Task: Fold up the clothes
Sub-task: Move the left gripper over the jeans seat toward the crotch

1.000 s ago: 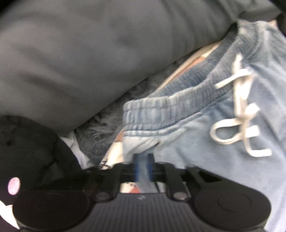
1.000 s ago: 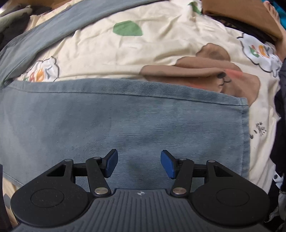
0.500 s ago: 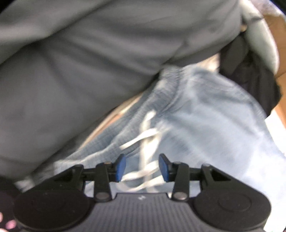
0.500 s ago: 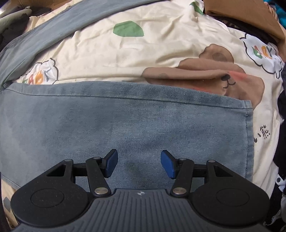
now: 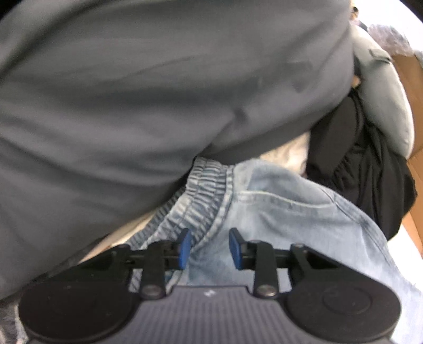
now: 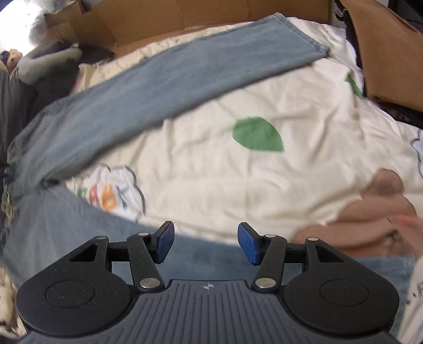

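Lying spread on a cream cartoon-print blanket [image 6: 238, 185], the light blue jeans [image 5: 290, 211] are the garment at hand. In the left wrist view their gathered elastic waistband [image 5: 201, 195] sits just ahead of the left gripper [image 5: 210, 247], with a stitched pocket seam to the right of it. One trouser leg [image 6: 164, 87] runs diagonally across the blanket toward the far edge in the right wrist view, and the other leg [image 6: 79, 232] passes beneath the right gripper [image 6: 206, 243].

The left gripper's blue pads [image 5: 185, 247] stand moderately apart with denim showing between them; nothing is pinched. The right gripper's jaws are spread wide, empty, over the boundary of denim and blanket.

A large mass of grey fabric [image 5: 132, 92] fills the upper part of the left wrist view, overlapping the waistband's far end; what it is cannot be told. Black clothing [image 5: 364, 164] lies to the right of the jeans. Brown cardboard [image 6: 185, 16] stands along the blanket's far edge, and a brown garment [image 6: 383, 53] lies at the upper right. The blanket shows a green leaf shape [image 6: 256, 135] and a brown bear figure [image 6: 370, 217].
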`<move>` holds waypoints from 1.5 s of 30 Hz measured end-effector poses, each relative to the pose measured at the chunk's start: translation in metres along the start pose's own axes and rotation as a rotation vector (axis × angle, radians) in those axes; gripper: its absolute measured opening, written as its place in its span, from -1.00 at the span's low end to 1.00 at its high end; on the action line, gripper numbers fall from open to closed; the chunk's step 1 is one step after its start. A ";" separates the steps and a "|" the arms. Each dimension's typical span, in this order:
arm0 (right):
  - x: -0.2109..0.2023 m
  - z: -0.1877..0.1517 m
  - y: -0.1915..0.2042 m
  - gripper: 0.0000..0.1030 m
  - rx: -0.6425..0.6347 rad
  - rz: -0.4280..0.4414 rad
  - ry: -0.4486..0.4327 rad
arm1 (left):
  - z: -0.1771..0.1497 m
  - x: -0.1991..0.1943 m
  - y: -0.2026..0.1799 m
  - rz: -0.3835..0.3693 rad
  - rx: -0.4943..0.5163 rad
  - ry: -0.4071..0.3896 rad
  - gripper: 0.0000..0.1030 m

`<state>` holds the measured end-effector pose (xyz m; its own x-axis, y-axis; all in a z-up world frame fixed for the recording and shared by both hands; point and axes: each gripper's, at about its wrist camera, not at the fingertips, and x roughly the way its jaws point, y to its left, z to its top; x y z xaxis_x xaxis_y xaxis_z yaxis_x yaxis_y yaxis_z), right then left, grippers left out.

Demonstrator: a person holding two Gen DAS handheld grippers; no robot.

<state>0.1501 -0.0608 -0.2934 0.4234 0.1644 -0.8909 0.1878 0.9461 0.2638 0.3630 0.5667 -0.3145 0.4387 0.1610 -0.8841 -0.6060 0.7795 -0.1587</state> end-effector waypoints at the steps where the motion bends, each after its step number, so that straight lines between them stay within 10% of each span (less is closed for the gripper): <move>1: 0.004 0.004 0.003 0.16 0.001 0.006 -0.002 | 0.002 0.007 0.000 0.007 -0.005 0.005 -0.36; 17: 0.014 0.011 0.005 0.16 -0.004 0.032 -0.006 | 0.011 0.049 -0.027 0.176 0.088 0.027 -0.27; 35: -0.015 0.001 -0.030 0.15 -0.016 -0.001 -0.023 | -0.103 -0.036 -0.087 -0.181 0.275 0.075 -0.47; 45: -0.006 -0.016 -0.055 0.15 0.034 -0.037 0.013 | -0.127 0.008 -0.107 -0.106 0.355 0.140 -0.44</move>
<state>0.1233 -0.1099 -0.3083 0.4037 0.1338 -0.9051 0.2334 0.9415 0.2433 0.3467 0.4075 -0.3601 0.3774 0.0033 -0.9261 -0.2838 0.9523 -0.1123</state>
